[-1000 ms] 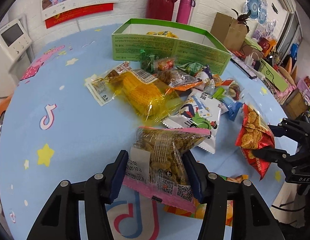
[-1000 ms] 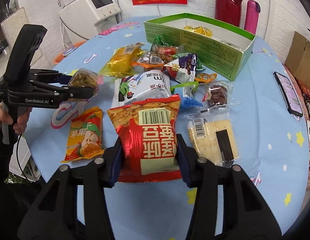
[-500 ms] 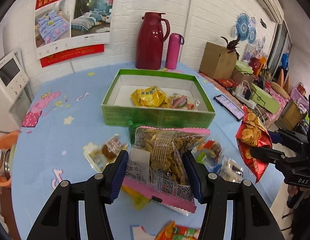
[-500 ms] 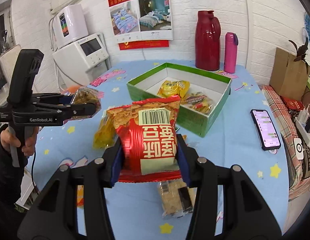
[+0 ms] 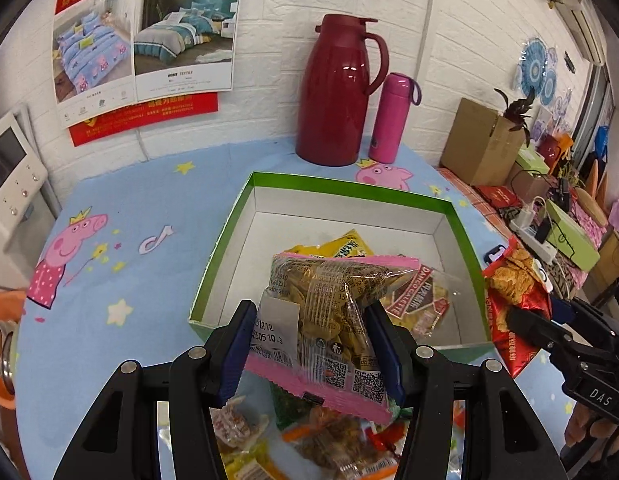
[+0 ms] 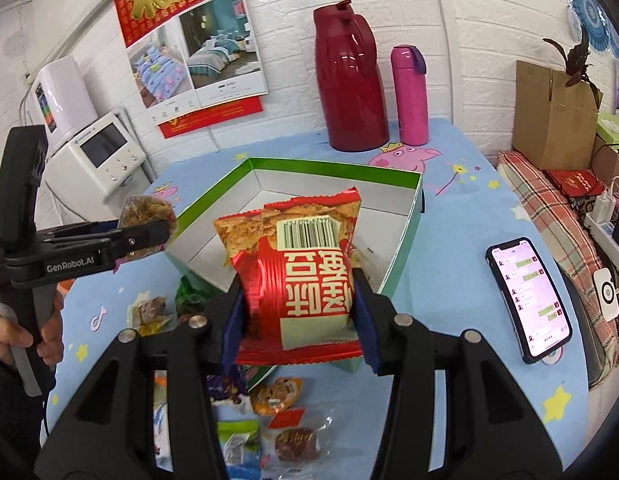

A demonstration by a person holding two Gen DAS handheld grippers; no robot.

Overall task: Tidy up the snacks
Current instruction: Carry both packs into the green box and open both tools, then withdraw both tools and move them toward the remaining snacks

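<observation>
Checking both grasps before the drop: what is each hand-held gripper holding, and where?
Left hand-held gripper: pink-edged snack pack, lower sides. Right hand-held gripper: red snack bag, lower sides.

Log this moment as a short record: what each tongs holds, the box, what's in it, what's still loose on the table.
left tongs: shut on the pink-edged clear packet, held over the box's near edge
right tongs: shut on the red snack bag, held in front of the box
green box: open, white inside, on the blue tablecloth
box contents: yellow packet, clear biscuit packet
loose snacks: several small packets on the cloth before the box
behind box: red jug, pink bottle
</observation>
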